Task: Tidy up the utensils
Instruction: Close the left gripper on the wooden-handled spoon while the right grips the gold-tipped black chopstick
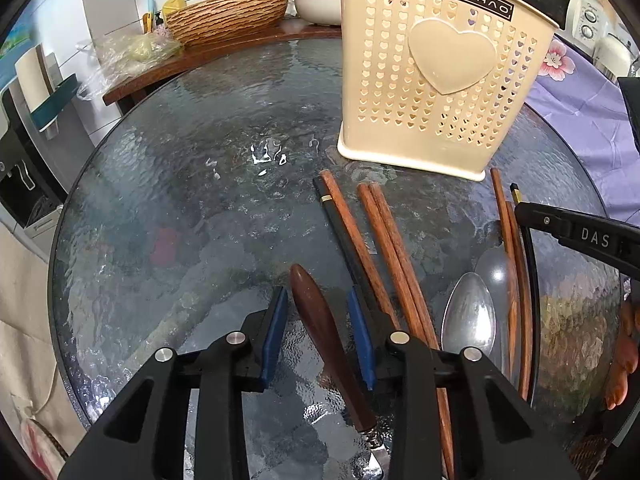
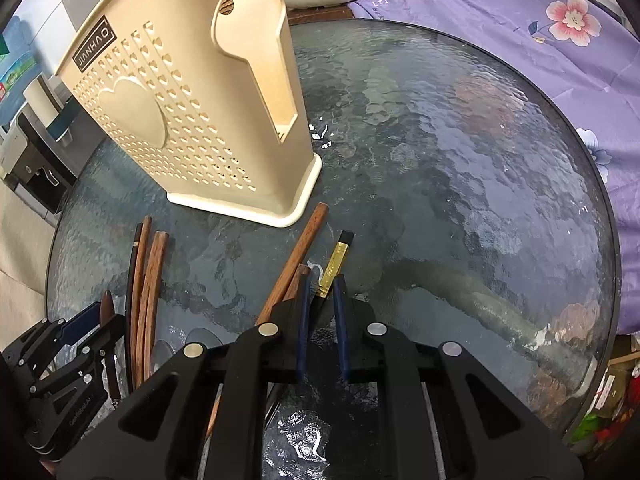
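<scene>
Left wrist view: left tool (image 1: 318, 334) half-open astride wooden-handled knife (image 1: 320, 332), handle lengthwise between pads, untouched; right tool (image 2: 322, 316) pinching black chopstick (image 2: 334, 266).

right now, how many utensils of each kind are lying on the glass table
brown wooden chopsticks: 5
black chopsticks: 2
metal spoons: 2
wooden-handled utensil: 1
total: 10
</scene>
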{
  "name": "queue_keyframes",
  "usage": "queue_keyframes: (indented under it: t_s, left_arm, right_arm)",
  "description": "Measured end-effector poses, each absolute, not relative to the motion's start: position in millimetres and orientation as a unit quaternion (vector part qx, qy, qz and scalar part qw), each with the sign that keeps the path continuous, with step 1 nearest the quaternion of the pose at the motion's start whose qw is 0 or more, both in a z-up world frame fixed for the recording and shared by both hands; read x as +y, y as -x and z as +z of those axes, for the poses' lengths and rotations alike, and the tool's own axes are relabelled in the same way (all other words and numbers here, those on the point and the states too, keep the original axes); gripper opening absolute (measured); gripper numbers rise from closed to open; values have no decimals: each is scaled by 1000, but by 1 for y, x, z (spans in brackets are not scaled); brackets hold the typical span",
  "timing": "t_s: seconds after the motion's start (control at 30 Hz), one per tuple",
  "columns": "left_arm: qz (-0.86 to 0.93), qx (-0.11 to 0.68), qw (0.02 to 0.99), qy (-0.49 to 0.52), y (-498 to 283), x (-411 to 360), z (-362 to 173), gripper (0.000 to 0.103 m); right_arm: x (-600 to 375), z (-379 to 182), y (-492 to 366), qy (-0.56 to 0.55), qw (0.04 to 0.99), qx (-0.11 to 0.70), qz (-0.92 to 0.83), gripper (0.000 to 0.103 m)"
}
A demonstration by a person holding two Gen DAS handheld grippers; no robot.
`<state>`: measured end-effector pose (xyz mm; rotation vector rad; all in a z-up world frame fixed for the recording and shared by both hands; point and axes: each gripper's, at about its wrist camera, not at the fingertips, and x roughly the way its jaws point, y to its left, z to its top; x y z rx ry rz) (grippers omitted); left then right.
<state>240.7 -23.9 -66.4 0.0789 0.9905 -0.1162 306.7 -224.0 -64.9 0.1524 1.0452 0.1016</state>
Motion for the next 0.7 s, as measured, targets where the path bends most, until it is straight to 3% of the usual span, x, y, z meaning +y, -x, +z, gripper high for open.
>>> queue_keyframes:
  t_s: [0.07, 0.7]
  left_arm:
    - [-55, 473, 878, -39, -241, -24, -66, 20]
    - [-64, 463, 884, 6, -253, -11, -62, 16]
  right_arm:
    - [-223, -65, -306, -70, 865, 495, 48, 12]
    - [-238, -69, -295, -95, 881, 458, 68, 7]
